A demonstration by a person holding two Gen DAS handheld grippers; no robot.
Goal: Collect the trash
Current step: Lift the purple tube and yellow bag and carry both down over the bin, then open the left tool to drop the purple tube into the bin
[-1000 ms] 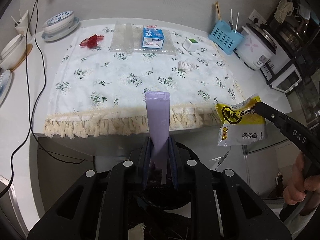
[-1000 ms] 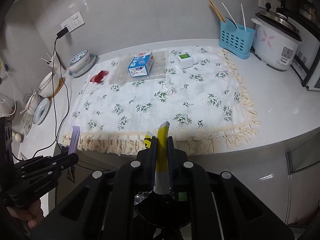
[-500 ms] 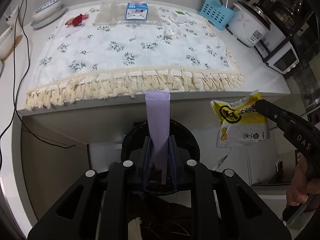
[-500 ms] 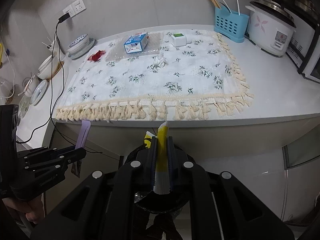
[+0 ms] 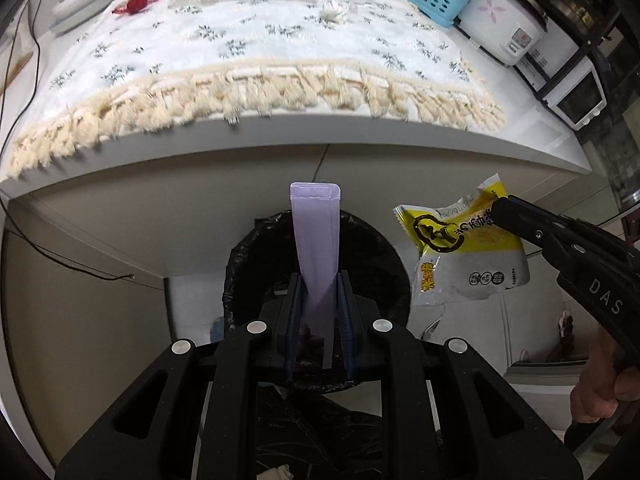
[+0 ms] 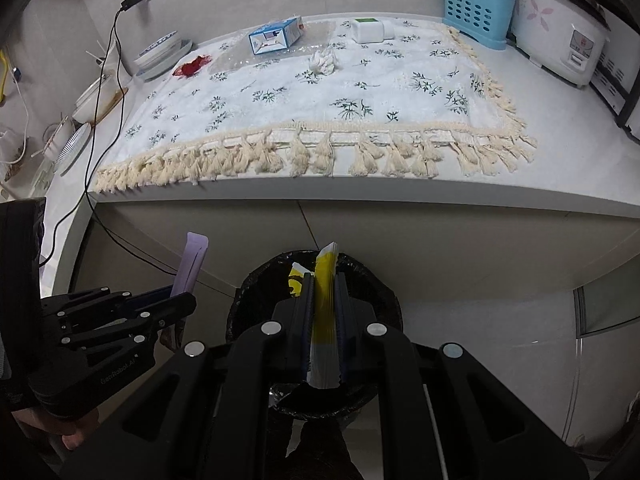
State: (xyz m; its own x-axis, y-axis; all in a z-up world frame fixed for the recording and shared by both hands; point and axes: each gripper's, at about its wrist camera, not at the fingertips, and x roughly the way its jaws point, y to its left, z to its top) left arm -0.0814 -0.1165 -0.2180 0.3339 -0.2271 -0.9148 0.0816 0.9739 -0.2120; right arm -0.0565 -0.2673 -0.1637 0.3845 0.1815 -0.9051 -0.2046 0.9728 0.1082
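Steeply down over bin (image 5: 316,248): left fingers (image 5: 318,280) pinching purple sachet (image 5: 316,236), right fingers (image 6: 323,280) yellow wrapper (image 6: 325,304).

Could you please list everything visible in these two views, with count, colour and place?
purple wrapper: 1, lilac, in left gripper above bin
yellow wrapper: 1, yellow-white, in right gripper
bin: 1, black-lined, below counter
tablecloth: 1, white floral, fringed, on counter
carton: 1, blue-white, cloth's far edge
red scrap: 1, cloth's far left
crumpled tissue: 1, white
basket: 1, blue
rice cooker: 1, white
left gripper: black, shut
right gripper: black, shut
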